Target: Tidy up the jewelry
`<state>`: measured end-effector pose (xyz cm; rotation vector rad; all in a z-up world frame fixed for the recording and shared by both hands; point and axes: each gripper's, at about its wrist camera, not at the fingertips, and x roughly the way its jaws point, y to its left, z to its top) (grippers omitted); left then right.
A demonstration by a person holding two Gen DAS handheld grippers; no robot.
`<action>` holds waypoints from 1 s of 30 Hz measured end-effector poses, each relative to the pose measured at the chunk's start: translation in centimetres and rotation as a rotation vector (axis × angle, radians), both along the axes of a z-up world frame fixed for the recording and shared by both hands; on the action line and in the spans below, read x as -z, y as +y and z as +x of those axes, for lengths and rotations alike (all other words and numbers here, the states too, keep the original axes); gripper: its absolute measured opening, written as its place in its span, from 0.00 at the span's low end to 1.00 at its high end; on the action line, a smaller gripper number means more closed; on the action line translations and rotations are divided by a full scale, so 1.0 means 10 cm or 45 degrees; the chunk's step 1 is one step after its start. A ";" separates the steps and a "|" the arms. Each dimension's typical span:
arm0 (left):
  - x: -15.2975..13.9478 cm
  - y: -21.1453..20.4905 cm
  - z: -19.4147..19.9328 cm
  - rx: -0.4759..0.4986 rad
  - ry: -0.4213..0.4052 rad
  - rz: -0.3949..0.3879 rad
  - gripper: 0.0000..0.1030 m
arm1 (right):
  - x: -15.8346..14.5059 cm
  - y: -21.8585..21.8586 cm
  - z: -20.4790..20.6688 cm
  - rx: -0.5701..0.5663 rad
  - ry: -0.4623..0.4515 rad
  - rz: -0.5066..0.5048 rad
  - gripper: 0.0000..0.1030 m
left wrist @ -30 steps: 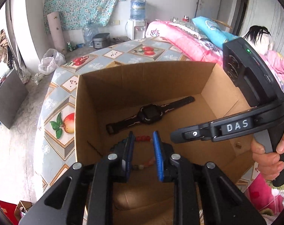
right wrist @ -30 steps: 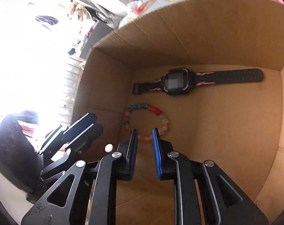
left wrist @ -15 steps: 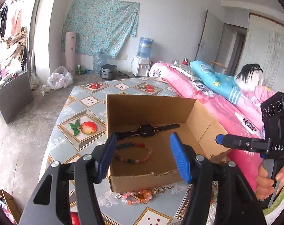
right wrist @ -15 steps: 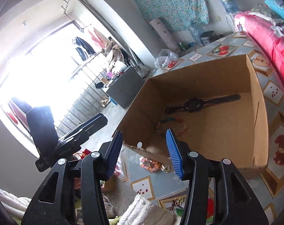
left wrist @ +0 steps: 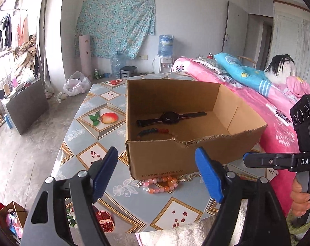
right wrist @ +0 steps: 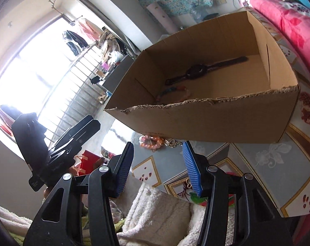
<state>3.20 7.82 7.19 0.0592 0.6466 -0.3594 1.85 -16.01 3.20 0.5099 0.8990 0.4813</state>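
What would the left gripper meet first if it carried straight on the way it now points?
Probably the near wall of the cardboard box, or the pink bead bracelet on the table at its foot. The left gripper is open and empty; depth is hard to judge.

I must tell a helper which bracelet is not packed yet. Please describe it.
Find the cardboard box on the table. The pink bracelet lies on the table against the box's near wall. Unlike the multicoloured bracelet and watch, it is outside.

Watch (left wrist: 170,117), bead bracelet (left wrist: 155,132) in box (left wrist: 161,160); another bracelet (left wrist: 161,184) before box.
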 end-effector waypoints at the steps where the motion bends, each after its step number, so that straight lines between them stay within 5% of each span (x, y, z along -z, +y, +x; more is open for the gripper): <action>1: 0.02 0.01 0.00 -0.004 0.003 0.007 0.74 | 0.01 0.01 0.00 -0.001 0.007 0.000 0.47; 16: 0.31 0.16 -0.07 -0.030 0.036 0.019 0.75 | 0.17 -0.02 -0.09 0.001 0.064 -0.045 0.47; 22: 0.46 0.08 -0.14 0.081 0.054 -0.014 0.74 | 0.28 0.07 0.02 -0.035 0.108 -0.042 0.47; 30: 0.74 -0.27 -0.07 0.284 0.103 0.076 0.47 | 0.28 0.12 0.18 -0.062 0.102 0.007 0.47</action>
